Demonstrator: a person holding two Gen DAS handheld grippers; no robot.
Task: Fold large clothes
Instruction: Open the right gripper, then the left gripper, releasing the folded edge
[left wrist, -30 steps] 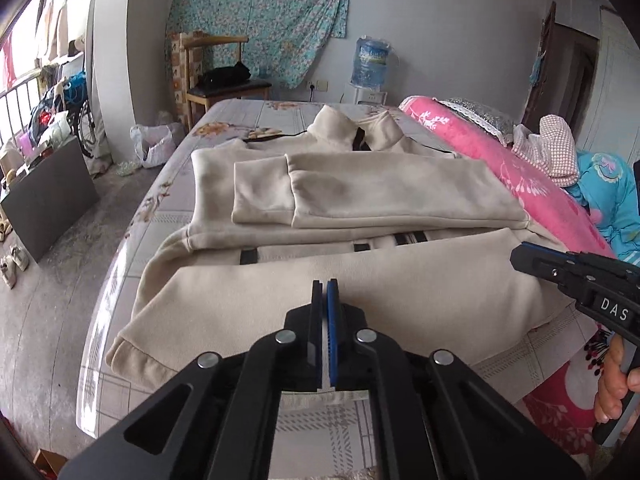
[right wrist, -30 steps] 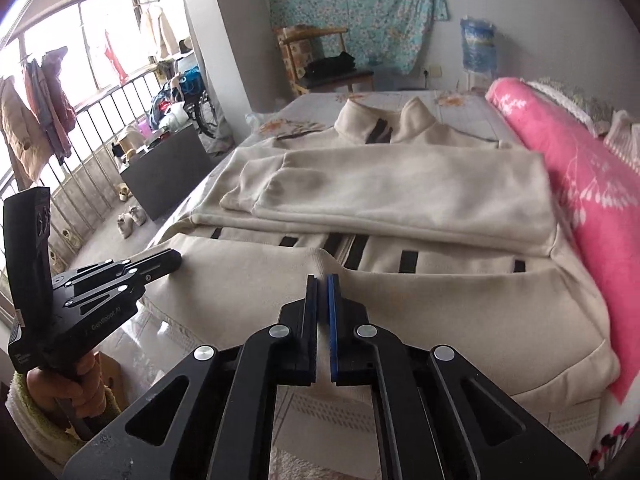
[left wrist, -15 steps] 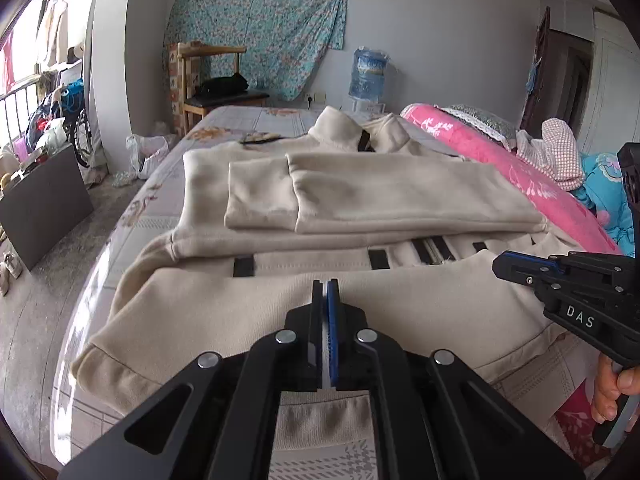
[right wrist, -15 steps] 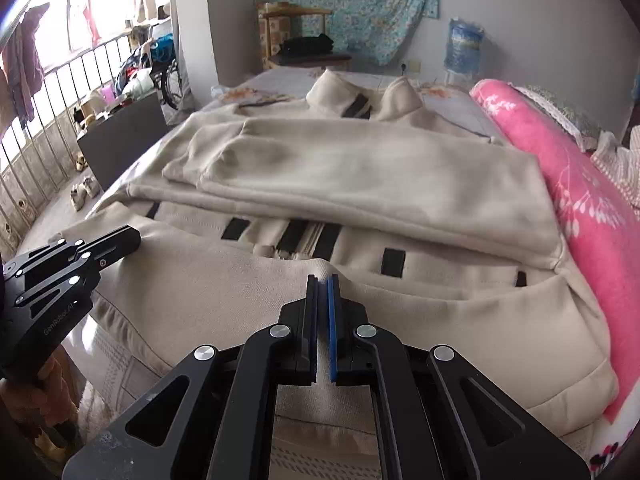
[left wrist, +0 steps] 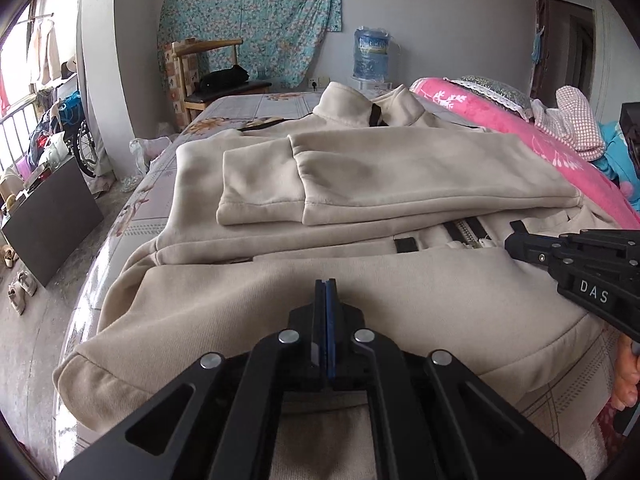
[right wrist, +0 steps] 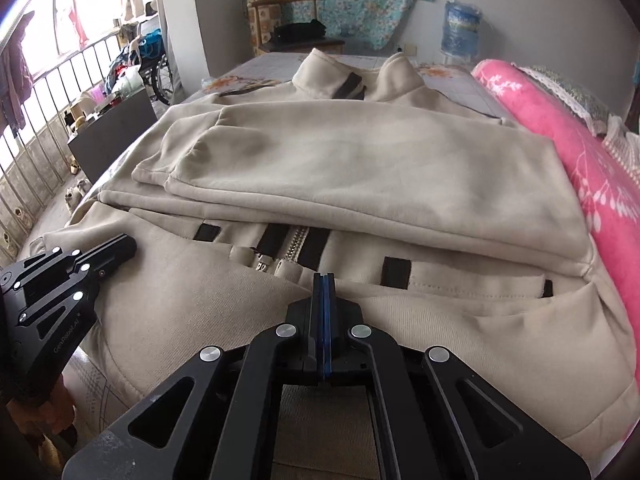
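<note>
A large beige fleece jacket (left wrist: 360,184) is spread on the bed (left wrist: 256,104), with both sleeves folded across the chest and the lower hem turned up toward the zipper (right wrist: 296,246). The cloth is judged to be thick, soft and rather heavy, so it will probably sag and slide when lifted. It is best taken at the folded lower edge, near the two outer corners, where the layers can be pinched together.

On the left, the left gripper (left wrist: 325,284) is held over the turned-up hem with its jaws fully closed and nothing between them. On the right, the right gripper (right wrist: 323,278) is kept just before the zipper, also closed and empty.

The bed is covered with a pale patterned sheet. A railing (right wrist: 36,120) is seen at the left, a flowered curtain (left wrist: 256,20) on the far wall, and a pink blanket (right wrist: 580,152) at the right.
</note>
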